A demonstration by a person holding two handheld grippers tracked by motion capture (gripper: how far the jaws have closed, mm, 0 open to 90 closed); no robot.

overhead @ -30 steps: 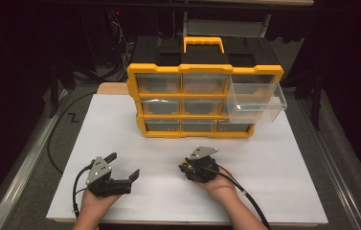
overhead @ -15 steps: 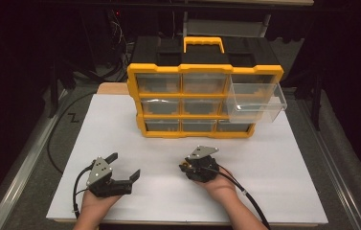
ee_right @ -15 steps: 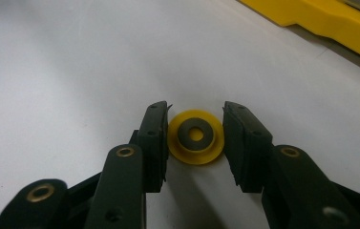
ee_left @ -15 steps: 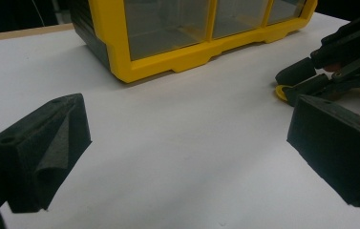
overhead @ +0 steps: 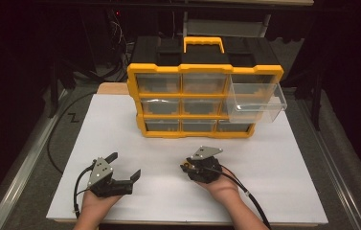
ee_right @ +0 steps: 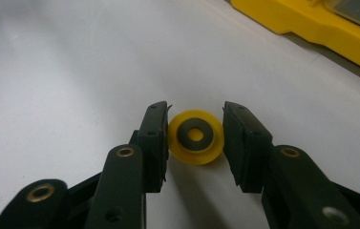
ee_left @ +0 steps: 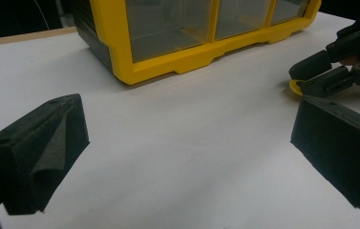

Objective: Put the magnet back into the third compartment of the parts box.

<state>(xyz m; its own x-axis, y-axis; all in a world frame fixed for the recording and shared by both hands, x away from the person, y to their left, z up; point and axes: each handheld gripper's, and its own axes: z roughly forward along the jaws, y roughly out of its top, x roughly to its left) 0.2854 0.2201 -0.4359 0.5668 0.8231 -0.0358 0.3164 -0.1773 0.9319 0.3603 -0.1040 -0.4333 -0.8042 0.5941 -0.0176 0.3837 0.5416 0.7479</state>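
The right gripper is clamping a small yellow wheel lying flat on the white table, its bore pointing straight up, just in front of the yellow drawer cabinet. The left gripper is resting unclenched, its jaws wide apart, farther from the cabinet.

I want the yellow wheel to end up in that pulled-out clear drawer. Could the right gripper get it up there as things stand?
Probably yes. The right gripper is shut on the yellow wheel, and bare white table lies between it and the open drawer, whose top is uncovered.
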